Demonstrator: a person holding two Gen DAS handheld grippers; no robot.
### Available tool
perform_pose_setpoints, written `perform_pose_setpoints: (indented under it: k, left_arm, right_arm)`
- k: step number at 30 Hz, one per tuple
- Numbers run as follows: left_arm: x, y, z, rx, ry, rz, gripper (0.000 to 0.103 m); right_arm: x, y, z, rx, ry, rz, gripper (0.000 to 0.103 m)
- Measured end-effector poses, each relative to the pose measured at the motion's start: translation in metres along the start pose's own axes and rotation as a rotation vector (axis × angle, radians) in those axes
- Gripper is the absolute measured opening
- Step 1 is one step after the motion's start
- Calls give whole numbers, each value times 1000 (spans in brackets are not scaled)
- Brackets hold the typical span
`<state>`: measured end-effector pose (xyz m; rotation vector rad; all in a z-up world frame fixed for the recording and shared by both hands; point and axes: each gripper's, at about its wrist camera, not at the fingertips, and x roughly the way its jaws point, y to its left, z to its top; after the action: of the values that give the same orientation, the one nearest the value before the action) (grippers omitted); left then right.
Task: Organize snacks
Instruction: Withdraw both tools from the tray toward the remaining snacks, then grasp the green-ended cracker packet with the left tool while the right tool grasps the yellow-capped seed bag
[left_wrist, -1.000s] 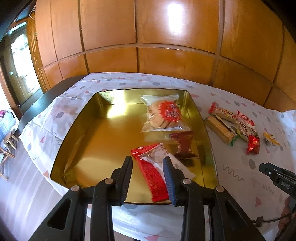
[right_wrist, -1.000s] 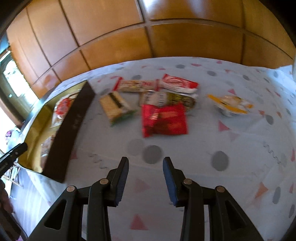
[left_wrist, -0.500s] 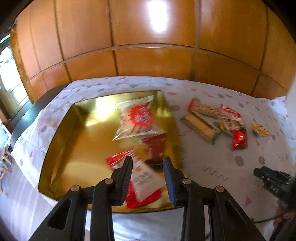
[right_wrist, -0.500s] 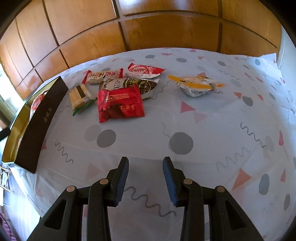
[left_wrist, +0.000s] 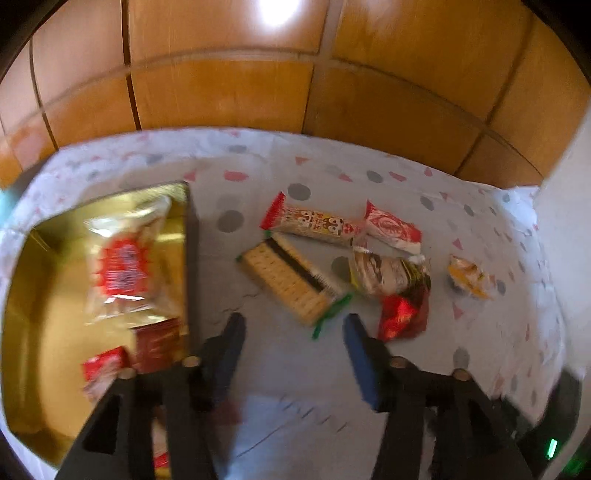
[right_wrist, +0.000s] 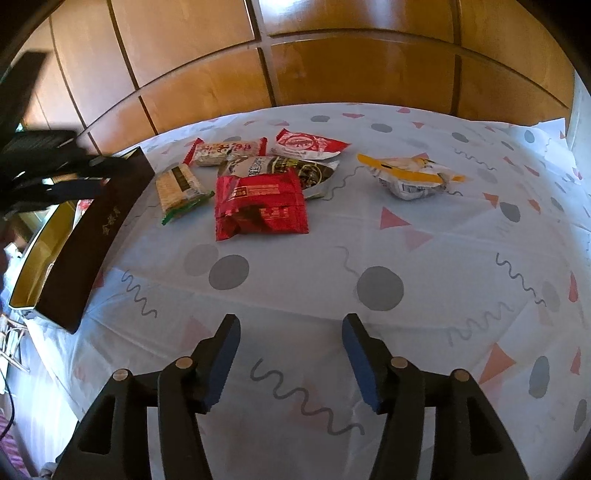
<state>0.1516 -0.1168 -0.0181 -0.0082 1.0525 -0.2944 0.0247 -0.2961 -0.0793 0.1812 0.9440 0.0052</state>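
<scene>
Both grippers are empty, with jaws opening over the desk (right_wrist: 424, 236) and its dotted cloth.

Left gripper (left_wrist: 293, 321): nothing between the fingers, just bare cloth. Right ahead of it lies the cracker pack (left_wrist: 286, 280), its green end nearly between the tips. Just ahead-right of the right finger is the red pack (left_wrist: 402, 314), with a brown-and-white pack (left_wrist: 388, 273) beyond it. Further out are a long bar (left_wrist: 314, 223) with red ends and a red-and-white wrapper (left_wrist: 393, 227). A yellow pouch (left_wrist: 469, 277) sits well off to the right. Left of the gripper is the gold box (left_wrist: 48, 317), already holding a clear bag of biscuits (left_wrist: 125, 266) with a red label, plus a brown pack (left_wrist: 157, 341) and a red one (left_wrist: 105, 363). This view is blurry, so I can't read any writing.

Right gripper (right_wrist: 290, 328): also empty, snacks well ahead. The box's dark outer wall, ahead-left, has gold characters I can't make out. The red pack has white lettering too small to read. Wood panelling (right_wrist: 332, 55) stands at the back.
</scene>
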Motion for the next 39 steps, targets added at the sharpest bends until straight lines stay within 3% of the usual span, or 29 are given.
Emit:
perform_pose_setpoints:
  k: [6,14,17,20,25,33,39]
  left_arm:
    - [55,-5,28,-116,113,44,65]
    - [95,-5,45,-149,146,153,69]
    - [96,-7,43,-105,124,168,62]
    - [88,-11,32,-41,96,143,48]
    - [64,-19,-2,60,85,78,48]
    - [18,-38,-88,301,28,26,48]
    - [3,-24,-126,329,-13,-6,48]
  right_arm:
    - [-1,-2,-1,5,-10,31,63]
    - [-2,-4,0,14,-25,62,66]
    - [-3,-4,0,13,-30,71,66]
    - [-3,-8,1,31,-35,86,66]
    - [-3,-10,1,40,-29,106,64]
    - [-7,-14,1,66,-2,81,64]
    - [-11,-18,-2,80,21,55,64]
